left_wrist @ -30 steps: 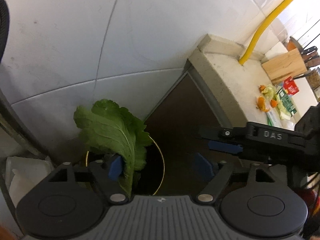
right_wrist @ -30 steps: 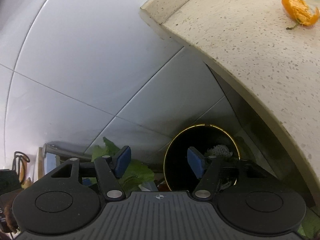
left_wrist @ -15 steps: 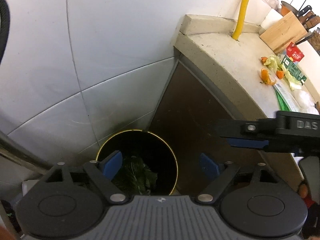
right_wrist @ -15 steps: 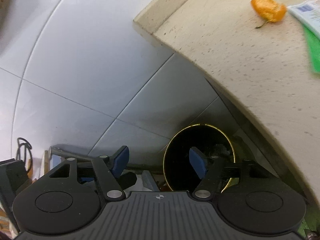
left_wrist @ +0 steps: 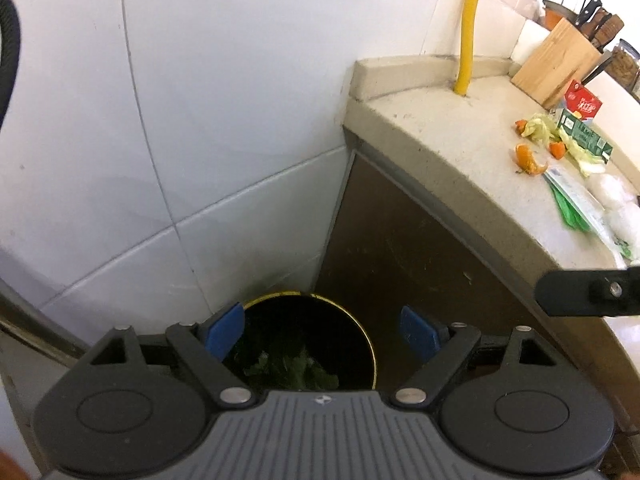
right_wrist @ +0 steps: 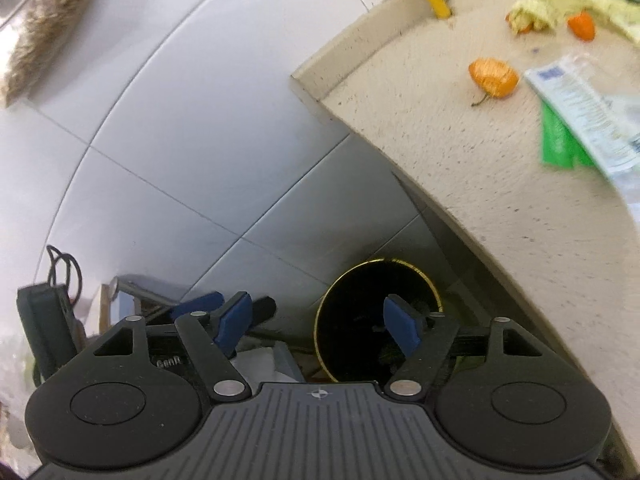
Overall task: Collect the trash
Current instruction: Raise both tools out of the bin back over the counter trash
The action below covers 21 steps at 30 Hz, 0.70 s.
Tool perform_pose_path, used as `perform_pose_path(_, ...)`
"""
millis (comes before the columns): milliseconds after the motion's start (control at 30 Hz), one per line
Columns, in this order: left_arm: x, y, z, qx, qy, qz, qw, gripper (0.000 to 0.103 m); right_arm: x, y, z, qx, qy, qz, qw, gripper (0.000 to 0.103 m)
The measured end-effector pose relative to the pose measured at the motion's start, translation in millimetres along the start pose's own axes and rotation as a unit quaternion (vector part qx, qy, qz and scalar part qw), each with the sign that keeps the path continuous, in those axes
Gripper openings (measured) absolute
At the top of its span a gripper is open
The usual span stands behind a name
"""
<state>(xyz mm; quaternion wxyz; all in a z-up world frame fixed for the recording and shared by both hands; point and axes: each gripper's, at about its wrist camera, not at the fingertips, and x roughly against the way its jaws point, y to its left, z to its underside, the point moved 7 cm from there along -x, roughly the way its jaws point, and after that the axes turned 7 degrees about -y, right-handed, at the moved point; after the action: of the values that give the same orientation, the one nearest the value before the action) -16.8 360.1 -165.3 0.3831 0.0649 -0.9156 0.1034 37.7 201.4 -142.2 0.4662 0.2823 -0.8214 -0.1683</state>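
Two grippers hang above a round black waste bin with a thin yellow rim (left_wrist: 362,332), which stands on the floor in the corner where the white tiled wall (left_wrist: 224,112) meets the brown cabinet front (left_wrist: 420,256). The left gripper (left_wrist: 320,332) has its blue-padded fingers spread wide with nothing between them; in its view the bin sits at six o'clock, and crumpled green leaves (left_wrist: 292,368) lie at the bottom of it. The right gripper (right_wrist: 318,326) is likewise spread and empty, the bin (right_wrist: 332,312) showing at about five o'clock behind its right finger. On the speckled beige stone countertop (right_wrist: 460,152), at one to two o'clock in both views, trash lies loose: a curled orange peel (right_wrist: 494,78), pale yellow-green cabbage scraps (right_wrist: 540,10), a smaller orange piece (right_wrist: 582,26), a printed plastic wrapper over a green sheet (right_wrist: 588,120) and a green carton (left_wrist: 586,136). A yellow pipe (left_wrist: 468,28) rises from the counter's back edge, and a wooden knife block (left_wrist: 554,62) stands farther along.
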Motion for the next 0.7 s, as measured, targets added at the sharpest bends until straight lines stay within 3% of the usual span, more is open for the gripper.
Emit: perform_pose_path(700,23,-2,-17,-0.032,-0.083,-0.037,0.9954,0.084,26,2,12,0.01,-0.043,0.025,0.999,0.085)
